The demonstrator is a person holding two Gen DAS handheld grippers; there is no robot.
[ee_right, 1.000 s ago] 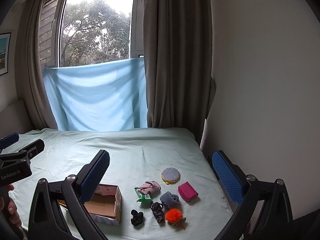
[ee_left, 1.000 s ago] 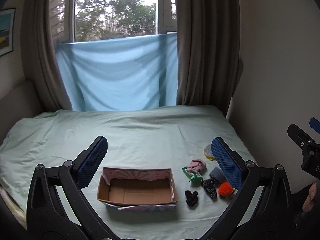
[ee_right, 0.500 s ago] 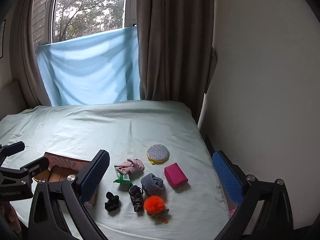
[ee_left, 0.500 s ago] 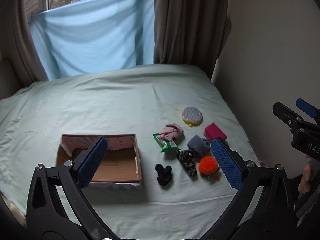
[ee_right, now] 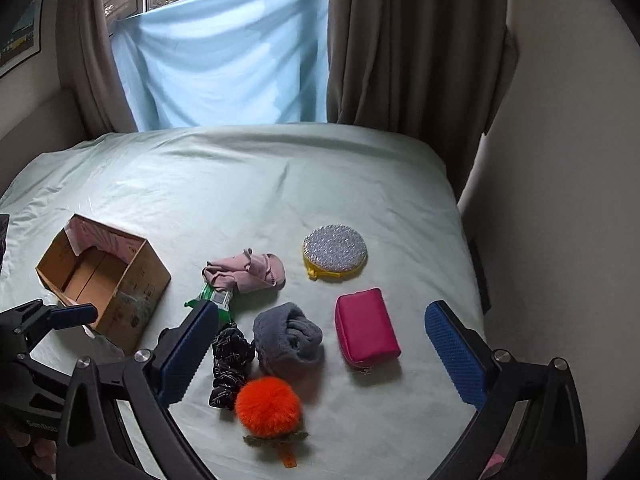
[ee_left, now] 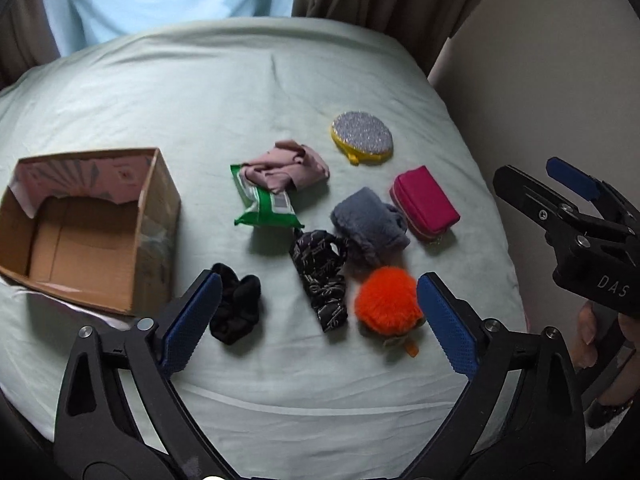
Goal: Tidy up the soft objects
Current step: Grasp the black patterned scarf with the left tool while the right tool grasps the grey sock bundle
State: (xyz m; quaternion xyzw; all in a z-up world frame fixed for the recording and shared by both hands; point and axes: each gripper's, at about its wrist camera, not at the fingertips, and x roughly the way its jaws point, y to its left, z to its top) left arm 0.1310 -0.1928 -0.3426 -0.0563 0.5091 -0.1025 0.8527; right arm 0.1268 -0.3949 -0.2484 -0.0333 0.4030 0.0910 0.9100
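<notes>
Several soft items lie on the pale green bed: an orange pom-pom (ee_left: pixel 386 305) (ee_right: pixel 267 406), a patterned black scrunchie (ee_left: pixel 320 276) (ee_right: pixel 229 360), a plain black scrunchie (ee_left: pixel 236 308), a grey fuzzy cloth (ee_left: pixel 370 226) (ee_right: pixel 288 338), a pink cloth (ee_left: pixel 288 170) (ee_right: pixel 246 268) on a green wipes pack (ee_left: pixel 266 206), a magenta pouch (ee_left: pixel 424 206) (ee_right: pixel 366 330) and a glittery round pouch (ee_left: pixel 362 138) (ee_right: pixel 335 251). An open cardboard box (ee_left: pixel 86 226) (ee_right: pixel 104 280) sits left. My left gripper (ee_left: pixel 318 320) is open above the scrunchies. My right gripper (ee_right: pixel 324 354) is open above the grey cloth.
The bed's right edge meets a wall (ee_right: pixel 560 200). Brown curtains (ee_right: pixel 408 40) and a blue sheet (ee_right: pixel 224 60) hang behind the bed. The right gripper shows at the right of the left wrist view (ee_left: pixel 580 232).
Both grippers have tilted down and moved closer to the pile of soft items. Both stay open and empty.
</notes>
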